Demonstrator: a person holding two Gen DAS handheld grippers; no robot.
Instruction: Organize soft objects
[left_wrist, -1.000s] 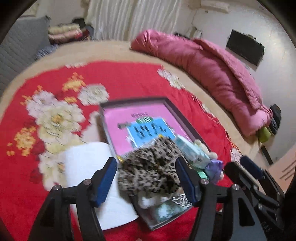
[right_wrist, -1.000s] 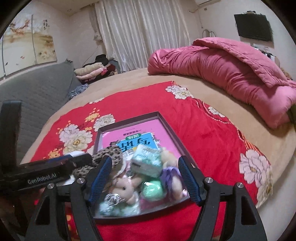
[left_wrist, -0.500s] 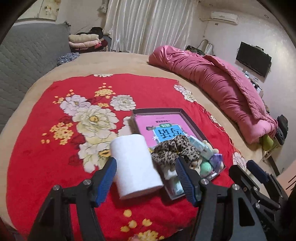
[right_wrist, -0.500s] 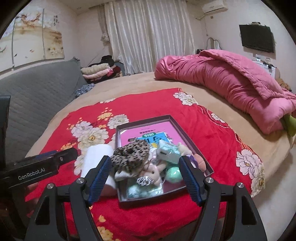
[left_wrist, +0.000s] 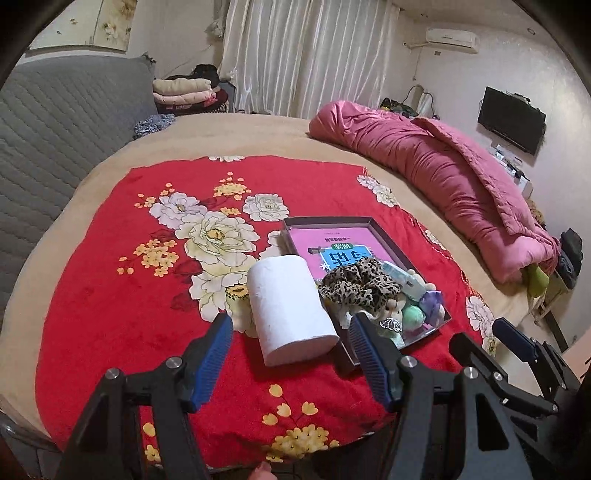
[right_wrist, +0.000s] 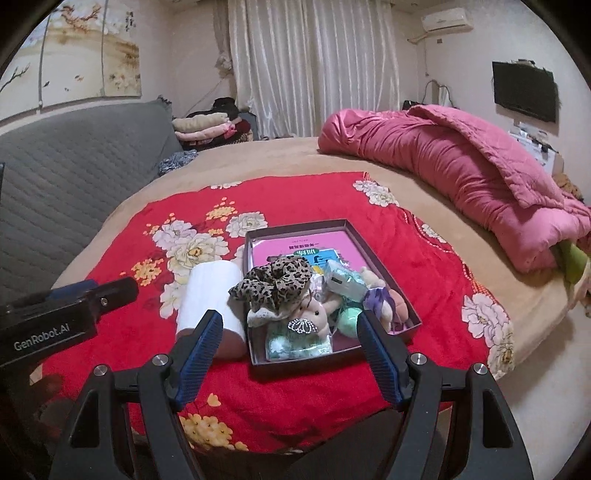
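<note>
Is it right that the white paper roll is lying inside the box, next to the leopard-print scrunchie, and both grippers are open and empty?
Not quite. The white paper roll lies outside the box, on the red flowered blanket beside its wall. The left wrist view shows this clearly. The rest holds: the leopard-print scrunchie is close by, and the left gripper and right gripper are open and empty.

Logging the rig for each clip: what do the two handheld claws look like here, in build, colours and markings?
Both match: black angular frames with triangular cut-outs and silver round screw heads at the joints. Each finger carries a blue ribbed pad. The left claw and right claw show this in their own views. White "GenRobot.AI" lettering marks the left claw's side in the right wrist view. No cables or sleeves are visible.
</note>
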